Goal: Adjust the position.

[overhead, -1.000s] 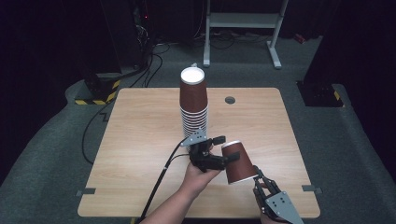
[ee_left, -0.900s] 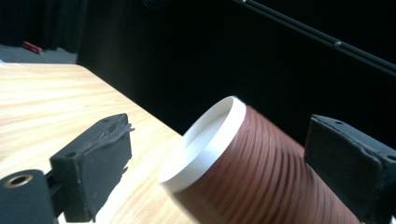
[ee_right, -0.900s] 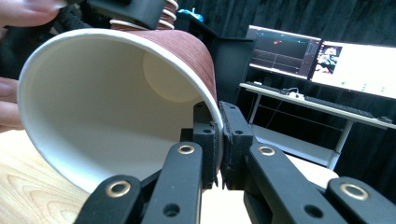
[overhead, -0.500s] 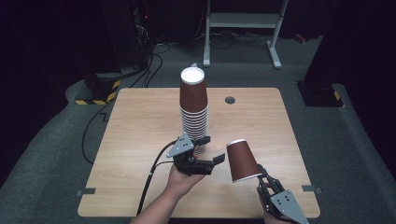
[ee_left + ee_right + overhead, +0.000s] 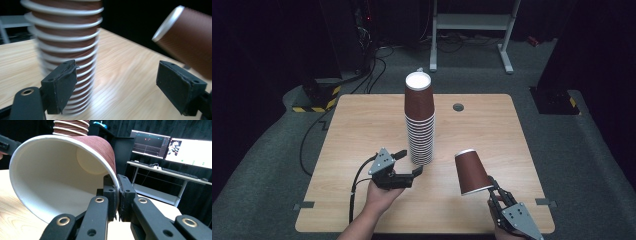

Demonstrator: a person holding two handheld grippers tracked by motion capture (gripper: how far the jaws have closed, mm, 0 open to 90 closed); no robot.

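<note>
On the bench: a tall stack [image 5: 420, 120] of upturned brown cups stands upright near the middle of the wooden bench [image 5: 362, 125].
Stack, close up: white rims ring it one above another in the left gripper view [image 5: 67, 45].
Left gripper [image 5: 404, 162]: jaws apart, nothing between them, low over the bench just left of the stack's foot.
Left hand [image 5: 379, 195]: holds that gripper from below, forearm coming in from the bottom edge.
Right gripper [image 5: 491, 186]: jaws clamped on the rim of one cup [image 5: 471, 172], one jaw inside the wall and one outside.
Cup: held off the bench, right of the stack and apart from it, base up and tilted.
Cup inside: white, mouth towards the camera in the right gripper view [image 5: 62, 182].
</note>
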